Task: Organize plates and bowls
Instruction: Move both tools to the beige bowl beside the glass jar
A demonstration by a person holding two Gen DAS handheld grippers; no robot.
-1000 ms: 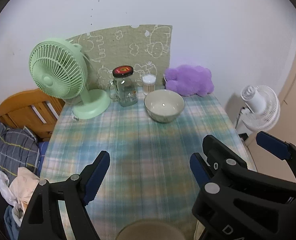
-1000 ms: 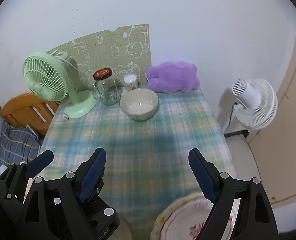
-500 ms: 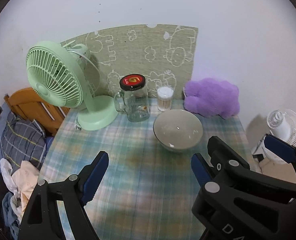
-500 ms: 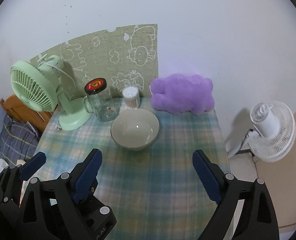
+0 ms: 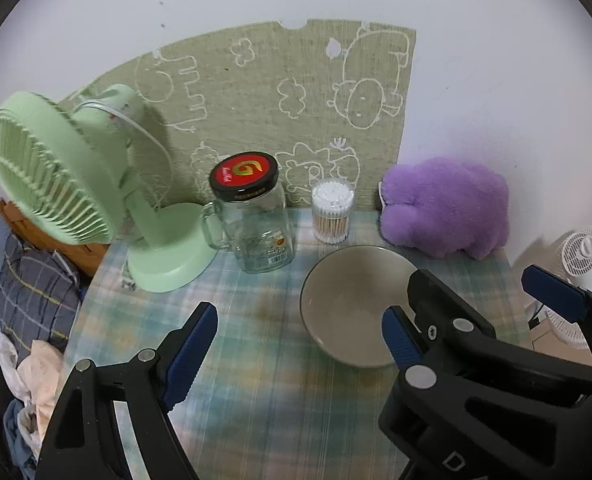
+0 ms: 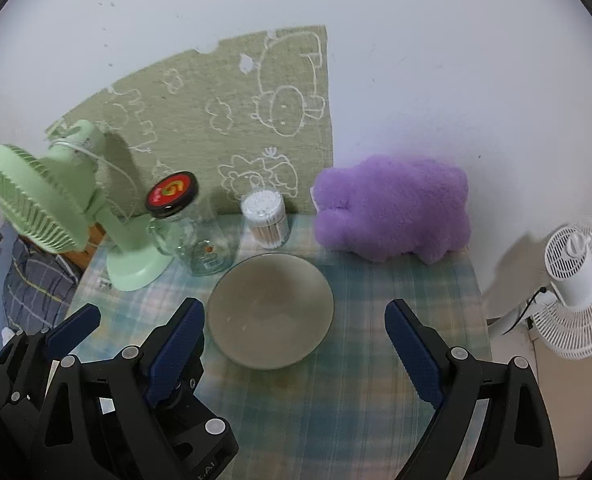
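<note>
A single grey-beige bowl stands upright and empty on the plaid tablecloth, in front of the jar and the swab pot. My right gripper is open wide, and in its view the bowl lies between and just beyond the blue pads, with nothing held. My left gripper is open too, with only cloth and the bowl's left rim between its fingers. The right gripper covers the bowl's right side in the left wrist view. The left gripper's finger shows at the lower left of the right wrist view.
Along the back stand a green desk fan, a glass jar mug with a red lid, a pot of cotton swabs and a purple plush. A white floor fan stands beyond the right table edge. Clothes lie at the left.
Both grippers have moved forward and down towards the bowl, which now looks much larger. The plate and the brown bowl at the near edge have left view. The right jaws have widened slightly.
</note>
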